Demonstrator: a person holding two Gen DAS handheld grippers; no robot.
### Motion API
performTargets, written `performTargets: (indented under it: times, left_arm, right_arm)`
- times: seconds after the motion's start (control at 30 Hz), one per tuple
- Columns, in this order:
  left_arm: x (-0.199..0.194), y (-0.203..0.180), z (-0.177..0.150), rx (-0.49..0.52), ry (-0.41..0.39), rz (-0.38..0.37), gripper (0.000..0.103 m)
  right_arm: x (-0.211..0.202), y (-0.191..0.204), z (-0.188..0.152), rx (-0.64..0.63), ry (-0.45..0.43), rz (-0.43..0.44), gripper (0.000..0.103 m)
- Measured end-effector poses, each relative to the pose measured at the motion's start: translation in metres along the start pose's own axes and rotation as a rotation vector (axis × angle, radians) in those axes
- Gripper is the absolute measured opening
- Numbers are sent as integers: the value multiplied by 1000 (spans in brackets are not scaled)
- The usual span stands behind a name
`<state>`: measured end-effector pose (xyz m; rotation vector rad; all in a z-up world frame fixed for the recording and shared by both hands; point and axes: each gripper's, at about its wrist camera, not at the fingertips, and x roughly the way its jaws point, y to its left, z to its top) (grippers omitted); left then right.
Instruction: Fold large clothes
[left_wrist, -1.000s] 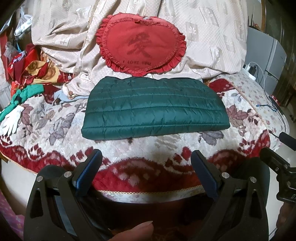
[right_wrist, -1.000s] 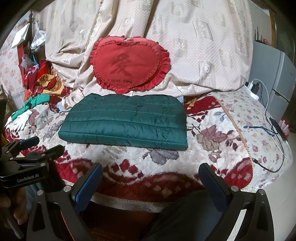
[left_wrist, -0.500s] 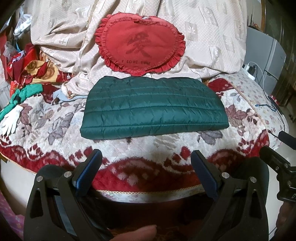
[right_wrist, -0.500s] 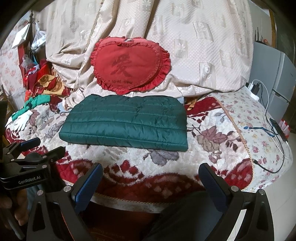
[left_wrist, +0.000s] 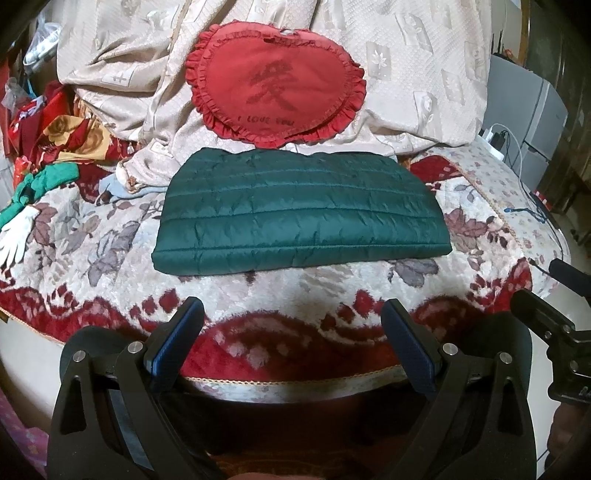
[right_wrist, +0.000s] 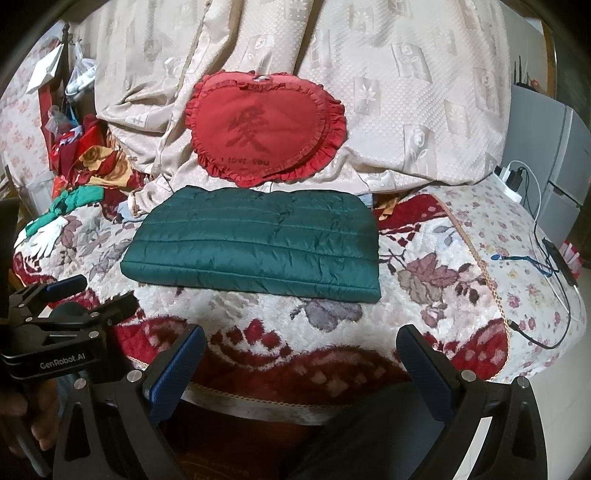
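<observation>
A dark green quilted jacket (left_wrist: 299, 214) lies folded into a flat rectangle on the floral bed cover (left_wrist: 92, 236); it also shows in the right wrist view (right_wrist: 255, 240). My left gripper (left_wrist: 293, 339) is open and empty, held back at the bed's near edge, apart from the jacket. My right gripper (right_wrist: 303, 362) is open and empty too, also at the near edge. The left gripper body (right_wrist: 55, 332) shows at the left of the right wrist view, and the right gripper body (left_wrist: 554, 332) at the right of the left wrist view.
A red heart-shaped cushion (left_wrist: 277, 85) leans on a beige quilt (left_wrist: 424, 74) behind the jacket. Coloured clothes (left_wrist: 55, 147) and a white glove (left_wrist: 14, 240) lie at the left. Cables (right_wrist: 546, 266) and a power strip (right_wrist: 509, 177) lie at the right.
Both grippers have drifted slightly, so the jacket sits a little lower in each view. The jacket itself has not moved. Both stay open.
</observation>
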<state>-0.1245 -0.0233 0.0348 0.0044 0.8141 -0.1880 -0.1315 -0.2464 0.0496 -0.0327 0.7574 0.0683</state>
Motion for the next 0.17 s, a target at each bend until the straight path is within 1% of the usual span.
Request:
performTargets:
  times: [0.07,0.17]
  left_arm:
    - [-3,0,0,6,-20,6,97]
    - [-4,0,0,14,-18,2,97]
  right_arm:
    - [1,0,0,-1,1,1,102]
    - [2,0,0,-1,5,5,102]
